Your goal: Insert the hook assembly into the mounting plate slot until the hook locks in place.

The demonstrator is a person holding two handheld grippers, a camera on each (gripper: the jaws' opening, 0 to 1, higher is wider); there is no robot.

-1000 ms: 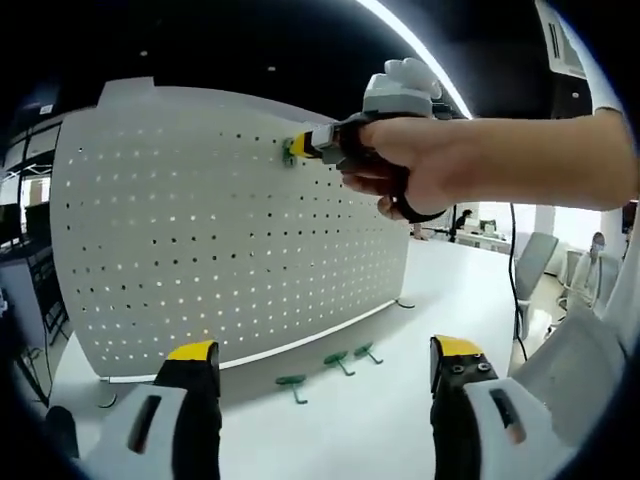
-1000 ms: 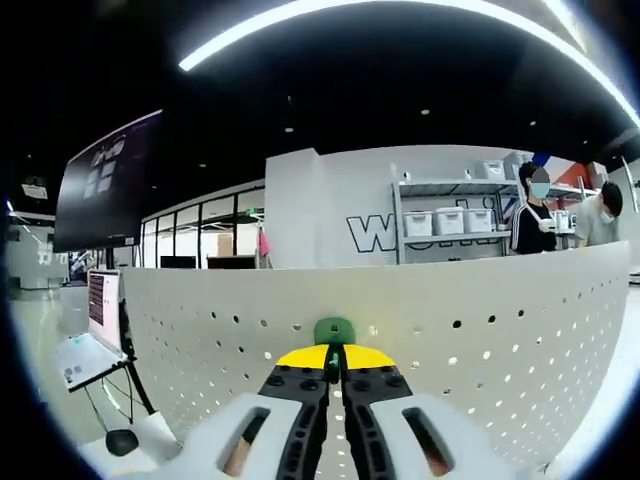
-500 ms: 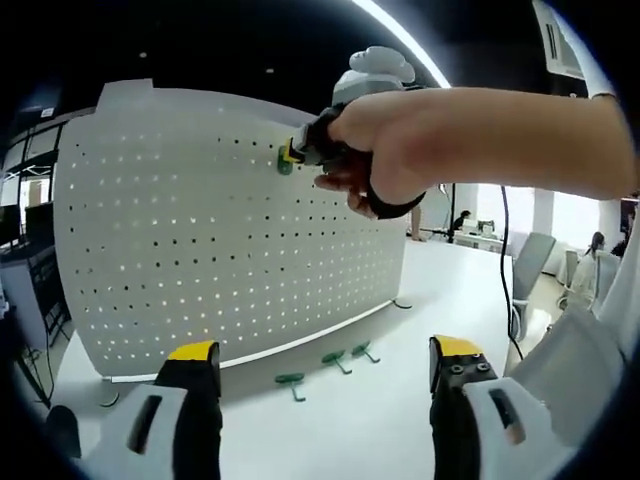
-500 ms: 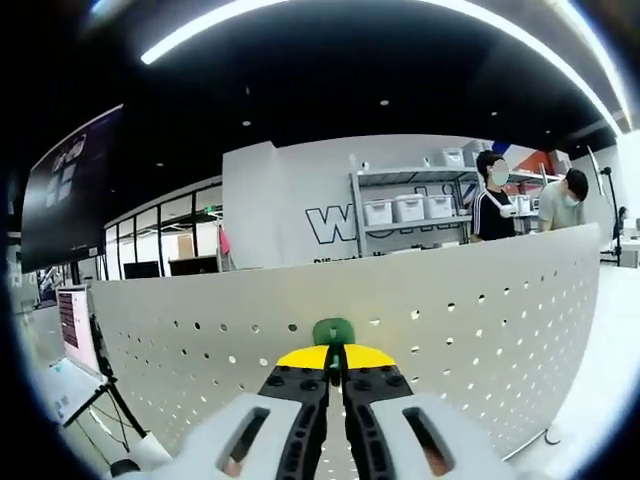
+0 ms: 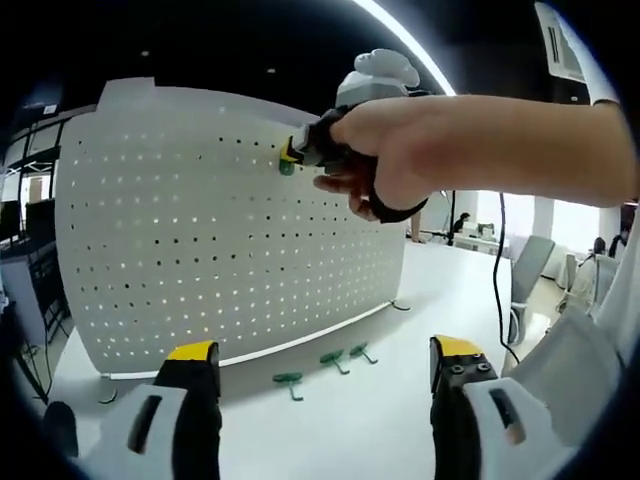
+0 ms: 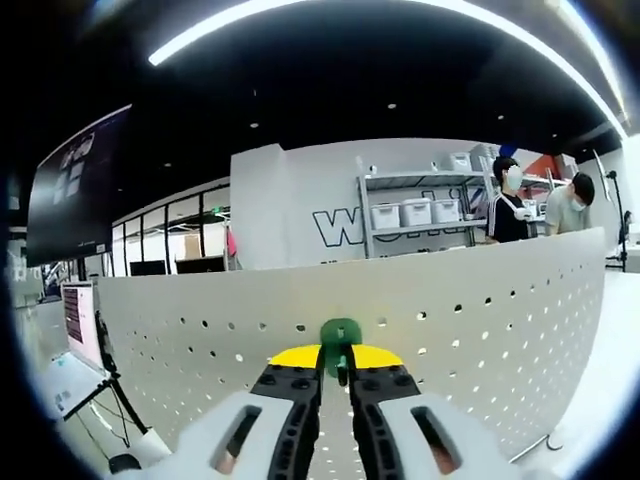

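Green hook [image 6: 340, 335] now pokes further past the right gripper [image 6: 336, 360].

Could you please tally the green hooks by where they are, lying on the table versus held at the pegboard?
Green hooks lying on the table: 3
Green hook held by the right tool at the pegboard: 1
Total: 4

Left gripper [image 5: 325, 365] held low, fingers [image 5: 195, 352] spread wide apart, nothing between them. Right gripper [image 6: 338, 352] raised high by a hand [image 5: 385, 160], arm reaching in from the right, fingers nearly closed, pinching the green hook [image 6: 339, 335].
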